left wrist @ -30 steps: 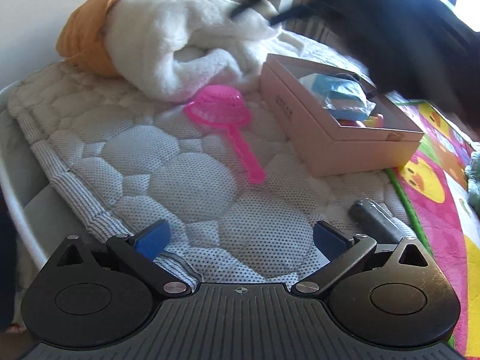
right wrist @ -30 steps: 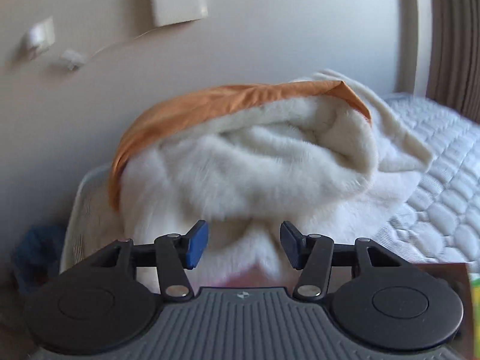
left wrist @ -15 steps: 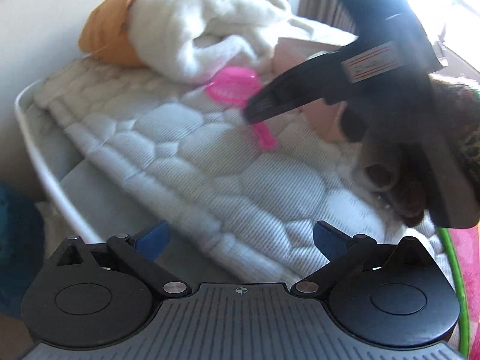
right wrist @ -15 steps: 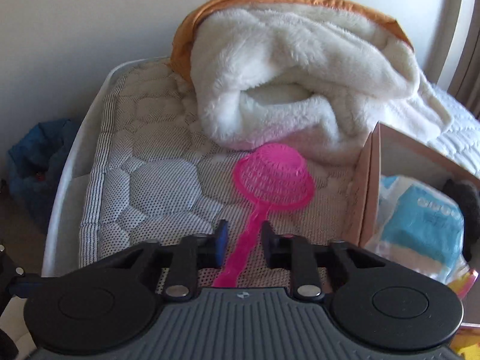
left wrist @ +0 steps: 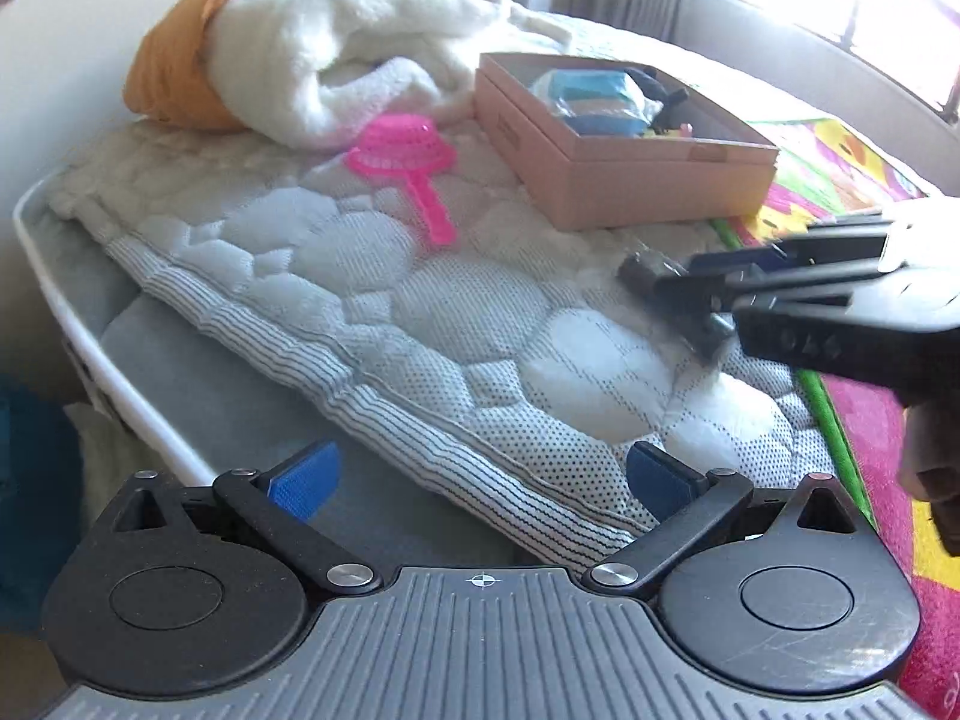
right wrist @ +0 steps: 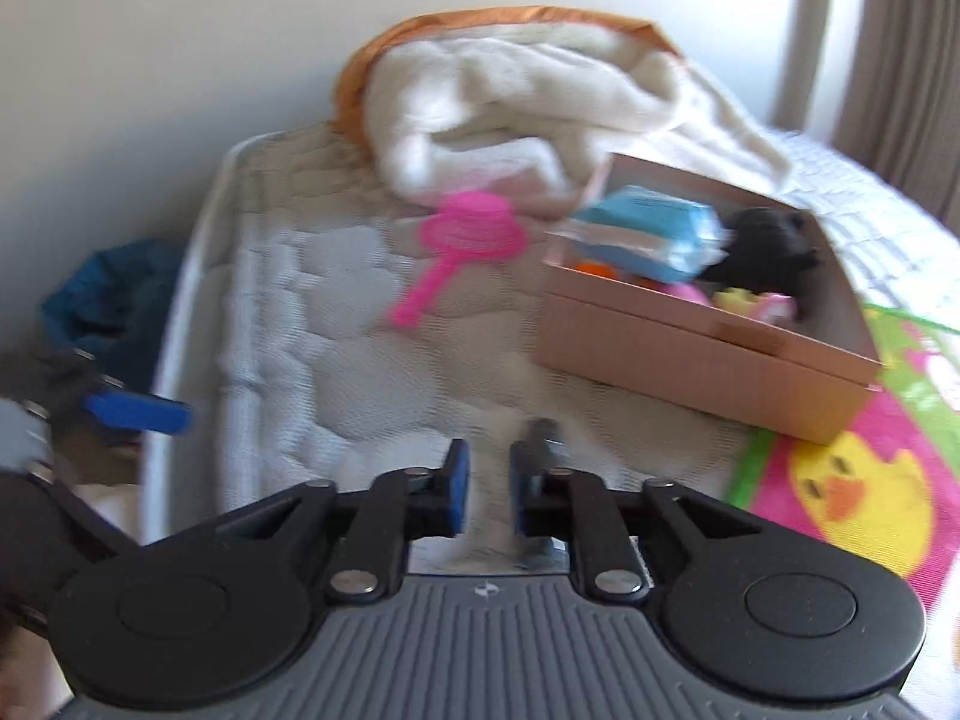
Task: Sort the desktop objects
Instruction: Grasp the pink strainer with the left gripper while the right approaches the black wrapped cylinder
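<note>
A pink toy strainer (left wrist: pixel 402 147) (right wrist: pixel 474 231) lies upside down on the quilted mattress (left wrist: pixel 468 312). Right of it stands an open pink box (left wrist: pixel 618 180) (right wrist: pixel 708 360) holding a blue packet (right wrist: pixel 654 228), a black plush thing and small toys. A dark grey oblong object (left wrist: pixel 645 267) (right wrist: pixel 542 429) lies near the mattress's front edge. My right gripper (right wrist: pixel 487 492) (left wrist: pixel 714 276) hovers over it with a narrow gap, jaws opening; the object shows behind the right finger, and only mattress shows between the pads. My left gripper (left wrist: pixel 480 480) hangs open and holds nothing at the mattress's edge.
A white fleece blanket with an orange lining (left wrist: pixel 336 42) is heaped at the back by the wall. A bright duck-print play mat (right wrist: pixel 840 480) covers the right side. A blue bag (right wrist: pixel 114 294) sits on the floor left of the bed. A window lies far right.
My right gripper swung from the blanket past the strainer down to the dark grey object; its jaws narrowed, then parted slightly. My left gripper drew back toward the mattress edge, still open.
</note>
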`<state>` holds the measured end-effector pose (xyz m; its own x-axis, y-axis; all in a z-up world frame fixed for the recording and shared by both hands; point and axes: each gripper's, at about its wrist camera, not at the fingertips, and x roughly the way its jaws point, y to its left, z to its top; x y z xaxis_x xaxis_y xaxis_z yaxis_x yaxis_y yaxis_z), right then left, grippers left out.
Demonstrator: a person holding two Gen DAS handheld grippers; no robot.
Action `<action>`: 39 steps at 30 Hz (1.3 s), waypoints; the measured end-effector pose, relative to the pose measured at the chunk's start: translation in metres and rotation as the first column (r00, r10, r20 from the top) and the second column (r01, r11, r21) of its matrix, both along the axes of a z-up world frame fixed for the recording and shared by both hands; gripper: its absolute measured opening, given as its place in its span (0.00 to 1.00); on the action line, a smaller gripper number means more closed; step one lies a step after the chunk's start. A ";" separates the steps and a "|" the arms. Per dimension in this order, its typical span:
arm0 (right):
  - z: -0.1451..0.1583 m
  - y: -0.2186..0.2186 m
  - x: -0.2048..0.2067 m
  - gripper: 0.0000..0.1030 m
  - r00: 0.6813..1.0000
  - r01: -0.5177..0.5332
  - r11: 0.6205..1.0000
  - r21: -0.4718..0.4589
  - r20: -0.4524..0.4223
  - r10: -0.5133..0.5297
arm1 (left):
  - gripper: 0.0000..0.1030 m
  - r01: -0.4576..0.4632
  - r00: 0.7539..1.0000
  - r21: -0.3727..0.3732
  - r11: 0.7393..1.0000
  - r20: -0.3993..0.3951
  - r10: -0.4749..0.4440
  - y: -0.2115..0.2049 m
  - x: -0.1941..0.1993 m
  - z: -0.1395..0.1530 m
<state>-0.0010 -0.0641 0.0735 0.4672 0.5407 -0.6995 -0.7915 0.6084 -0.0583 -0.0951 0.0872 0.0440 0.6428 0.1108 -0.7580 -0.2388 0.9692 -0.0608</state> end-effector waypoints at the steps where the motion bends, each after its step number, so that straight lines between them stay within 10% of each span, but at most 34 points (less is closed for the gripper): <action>1: -0.004 0.000 0.003 0.30 1.000 0.009 1.000 -0.006 0.010 -0.009 | 1.00 -0.010 1.000 0.009 1.000 0.005 0.010 0.000 -0.001 0.003; 6: -0.027 0.005 0.012 0.39 0.998 0.027 1.000 -0.003 0.057 -0.027 | 1.00 -0.063 0.998 0.015 0.998 0.009 0.062 0.009 0.010 0.014; 8: -0.031 0.002 0.015 0.18 0.998 0.031 1.000 0.001 0.049 -0.031 | 1.00 -0.064 0.998 0.002 0.998 0.025 0.063 0.014 0.022 0.019; 18: -0.011 -0.113 0.044 0.18 0.977 0.209 0.972 0.106 0.017 -0.212 | 0.99 -0.088 0.996 0.034 0.996 -0.016 0.089 0.035 0.146 0.010; 22: -0.040 -0.142 0.054 0.61 0.935 0.350 0.930 0.108 0.013 -0.354 | 1.00 -0.113 0.993 0.104 0.988 -0.002 0.114 0.053 0.183 0.007; 26: -0.047 -0.146 0.051 0.82 0.928 0.361 0.922 0.141 0.040 -0.369 | 1.00 -0.111 0.994 0.080 0.991 0.009 0.111 0.070 0.204 0.005; 39: -0.051 -0.147 0.058 0.94 0.937 0.346 0.926 0.152 -0.016 -0.348 | 0.98 -0.082 0.996 0.106 0.991 0.033 0.079 0.094 0.192 -0.006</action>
